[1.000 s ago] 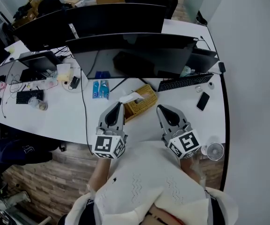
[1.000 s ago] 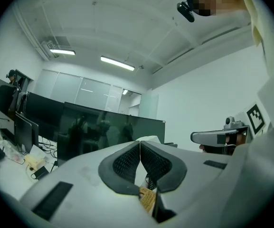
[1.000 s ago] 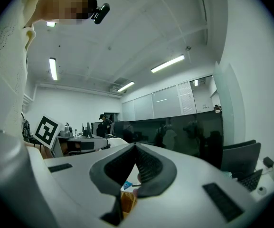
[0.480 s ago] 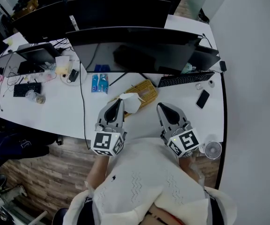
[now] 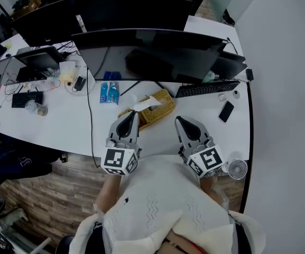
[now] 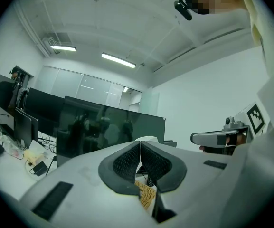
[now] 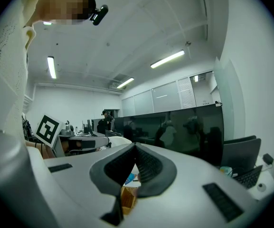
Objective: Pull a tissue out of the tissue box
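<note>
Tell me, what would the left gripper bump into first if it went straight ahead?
Most likely the yellow woven tissue box, just beyond the left gripper, or the tissue poking out of it. Height is hard to judge: held above the box, it would reach the monitor instead.

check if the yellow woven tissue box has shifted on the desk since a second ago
No: the yellow woven tissue box sits as before, just right of the blue packets.

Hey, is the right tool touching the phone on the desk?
Apart. The head view shows bare desk between the right tool and the phone.
</note>
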